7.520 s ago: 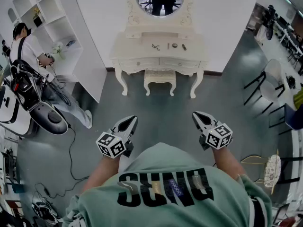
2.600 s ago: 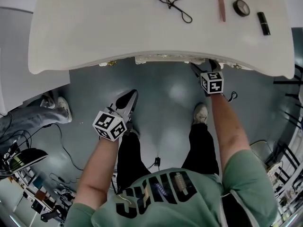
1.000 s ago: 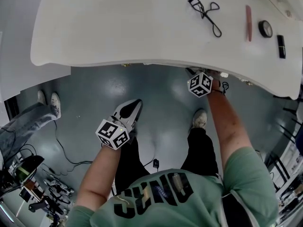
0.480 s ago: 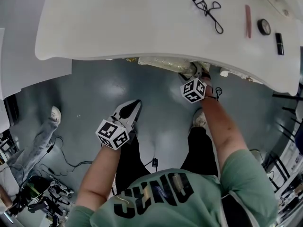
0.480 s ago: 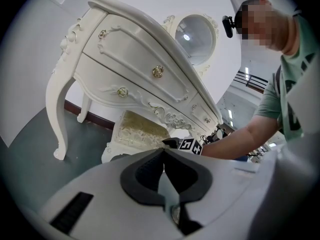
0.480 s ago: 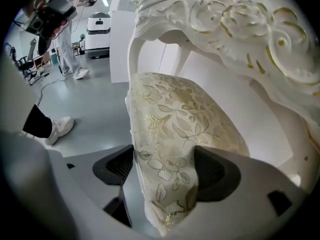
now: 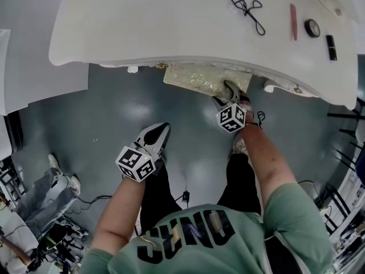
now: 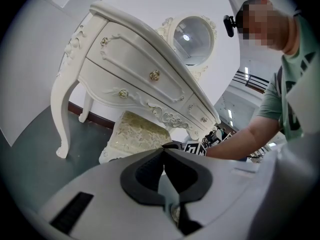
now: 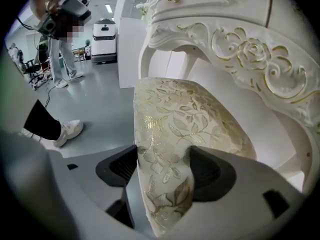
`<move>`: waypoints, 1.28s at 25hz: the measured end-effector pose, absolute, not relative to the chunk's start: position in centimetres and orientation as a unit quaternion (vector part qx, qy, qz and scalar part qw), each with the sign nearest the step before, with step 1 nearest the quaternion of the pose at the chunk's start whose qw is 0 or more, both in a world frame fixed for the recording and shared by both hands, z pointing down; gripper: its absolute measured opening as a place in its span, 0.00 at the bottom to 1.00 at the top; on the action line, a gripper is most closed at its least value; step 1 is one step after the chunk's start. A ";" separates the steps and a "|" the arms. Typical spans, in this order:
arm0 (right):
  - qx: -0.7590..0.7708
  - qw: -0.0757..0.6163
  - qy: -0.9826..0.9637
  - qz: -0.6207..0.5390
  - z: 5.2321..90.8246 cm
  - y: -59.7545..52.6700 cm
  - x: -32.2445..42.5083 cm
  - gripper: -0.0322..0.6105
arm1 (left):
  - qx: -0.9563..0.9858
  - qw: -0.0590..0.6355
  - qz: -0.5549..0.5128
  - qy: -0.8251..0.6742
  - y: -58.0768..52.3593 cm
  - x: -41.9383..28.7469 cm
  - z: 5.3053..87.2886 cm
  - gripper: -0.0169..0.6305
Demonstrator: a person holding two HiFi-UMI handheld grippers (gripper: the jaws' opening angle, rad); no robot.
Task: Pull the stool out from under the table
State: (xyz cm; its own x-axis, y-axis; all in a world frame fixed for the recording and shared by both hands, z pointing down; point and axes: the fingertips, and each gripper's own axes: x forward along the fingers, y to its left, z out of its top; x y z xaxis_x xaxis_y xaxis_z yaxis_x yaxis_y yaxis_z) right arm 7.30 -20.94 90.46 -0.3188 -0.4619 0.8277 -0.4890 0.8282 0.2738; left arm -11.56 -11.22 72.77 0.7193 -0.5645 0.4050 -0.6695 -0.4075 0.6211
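A stool with a cream and gold floral cushion pokes out from under the white dressing table. My right gripper holds the cushion's near edge. In the right gripper view the cushion fills the gap of that gripper, whose jaws are closing, with both pads pressed on it. My left gripper hangs over the grey floor to the left, well short of the stool, its tips together and holding nothing. In the left gripper view the gripper points at the stool below the table's drawers.
On the tabletop lie an eyelash curler, a pink tube, a round compact and a lipstick. A curved table leg stands to the left. Another person's legs and cables are at the lower left.
The stool has slid out from under the table toward me, with the right gripper on its cushion drawing back. The left gripper has stayed where it was.
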 end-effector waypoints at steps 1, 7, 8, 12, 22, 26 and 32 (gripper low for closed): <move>0.288 0.502 -0.815 0.012 90.4 -20.9 7.4 0.54 | 0.837 0.399 0.068 -0.368 -11.1 -11.6 72.6 0.04; 0.276 0.503 -0.819 0.020 90.3 -23.1 9.6 0.54 | 0.835 0.394 0.068 -0.378 -10.8 -11.8 72.2 0.04; 0.273 0.503 -0.820 0.022 90.3 -23.2 10.0 0.54 | 0.834 0.394 0.067 -0.380 -10.7 -11.8 72.2 0.04; 0.268 0.503 -0.822 0.022 90.2 -22.6 10.6 0.54 | 0.832 0.399 0.071 -0.380 -10.2 -11.6 72.3 0.04; 0.199 0.516 -0.833 0.002 90.4 -18.6 12.2 0.53 | 0.839 0.396 0.070 -0.367 -10.3 -9.6 71.4 0.04; 0.174 0.516 -0.838 0.004 90.2 -16.8 13.5 0.52 | 0.840 0.394 0.069 -0.368 -9.8 -9.3 71.0 0.04; 0.169 0.513 -0.842 0.022 89.7 -14.1 14.4 0.52 | 0.843 0.398 0.070 -0.355 -8.8 -8.3 70.9 0.04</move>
